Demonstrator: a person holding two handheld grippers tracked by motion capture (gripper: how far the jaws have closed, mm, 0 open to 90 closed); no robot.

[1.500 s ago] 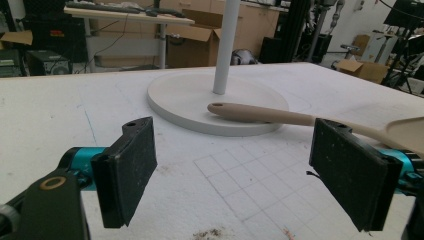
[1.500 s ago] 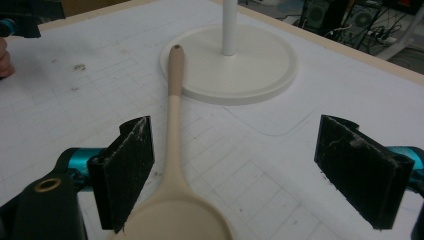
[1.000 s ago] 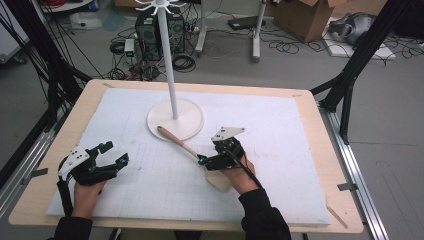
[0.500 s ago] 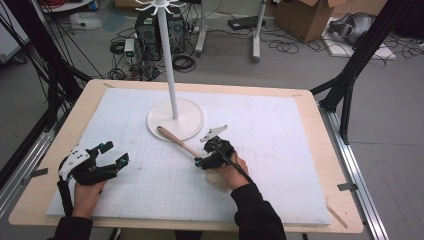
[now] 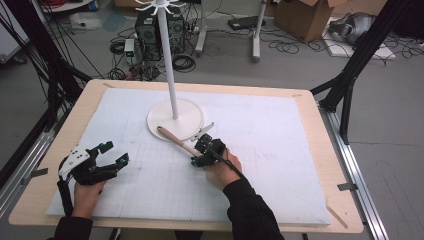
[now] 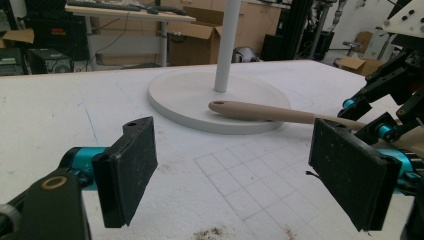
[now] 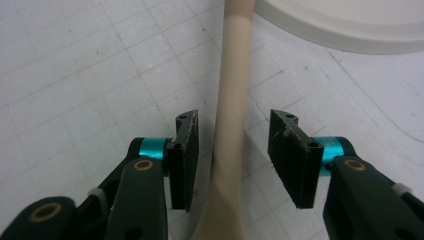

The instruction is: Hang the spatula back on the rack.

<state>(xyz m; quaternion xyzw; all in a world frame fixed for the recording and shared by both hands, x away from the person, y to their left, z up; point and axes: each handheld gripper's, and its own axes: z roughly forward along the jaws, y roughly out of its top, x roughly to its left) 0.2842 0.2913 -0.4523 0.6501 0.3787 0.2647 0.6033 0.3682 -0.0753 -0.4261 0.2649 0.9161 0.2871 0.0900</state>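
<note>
Right tool [image 7: 233, 160] straddles the handle of the wooden spoon [image 7: 231, 105]; its jaws have just been closing, yet a gap remains on each side and the pads [image 7: 186, 150] do not press the wood, so it counts as open with the handle between. In the high view the spoon [image 5: 176, 141] lies just below centre frame, its thin end propped on the rim of the white stand base [image 5: 187, 107], its broad end toward the person's hand, under the right tool [image 5: 200, 152]. Left tool [image 5: 114, 154] sits at lower left of that view, jaws wide, holding nothing; its own view shows the two pads [image 6: 127, 167] well apart over the white foam mat [image 6: 60, 120] that covers the desk. Risks, as judged: the handle sits nearer the left pad, so that pad may touch first and push the spoon sideways off the rim. A grip this near the broad end may let the long end droop or swing into the stand pole [image 5: 168, 65].
</note>
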